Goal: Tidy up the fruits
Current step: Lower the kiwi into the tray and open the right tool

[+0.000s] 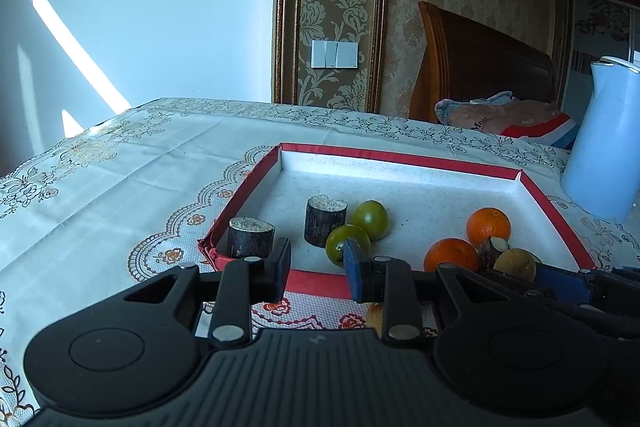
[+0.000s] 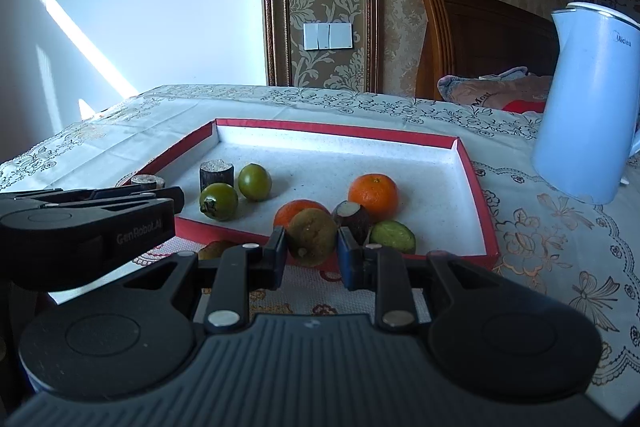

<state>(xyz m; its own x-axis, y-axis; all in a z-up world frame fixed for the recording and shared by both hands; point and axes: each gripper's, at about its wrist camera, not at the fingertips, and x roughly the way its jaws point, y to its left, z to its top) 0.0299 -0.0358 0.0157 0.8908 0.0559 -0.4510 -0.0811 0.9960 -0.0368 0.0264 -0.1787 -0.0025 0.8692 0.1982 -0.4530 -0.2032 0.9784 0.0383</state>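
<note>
A red-rimmed tray [image 1: 404, 157] [image 2: 476, 187] with a white floor lies on the tablecloth. It holds two dark cane stubs [image 1: 325, 221] [image 2: 216, 175], two green fruits [image 1: 370, 219] [image 2: 255, 181], two oranges [image 1: 489, 227] [image 2: 373, 195], a dark cut piece [image 2: 354, 221] and a green lime [image 2: 393, 235]. My right gripper [image 2: 312, 247] [image 1: 536, 267] is shut on a brownish-green fruit [image 2: 312, 233] [image 1: 514, 263] over the tray's near rim. My left gripper [image 1: 318, 267] [image 2: 176, 197] hovers at the near-left rim, fingers drawn in with nothing between them.
A pale blue kettle [image 1: 600, 147] [image 2: 588, 107] stands right of the tray. A small brown fruit [image 2: 214, 249] lies on the cloth in front of the tray. Behind the table are a wooden headboard [image 2: 480, 39] and a cushion [image 1: 500, 115].
</note>
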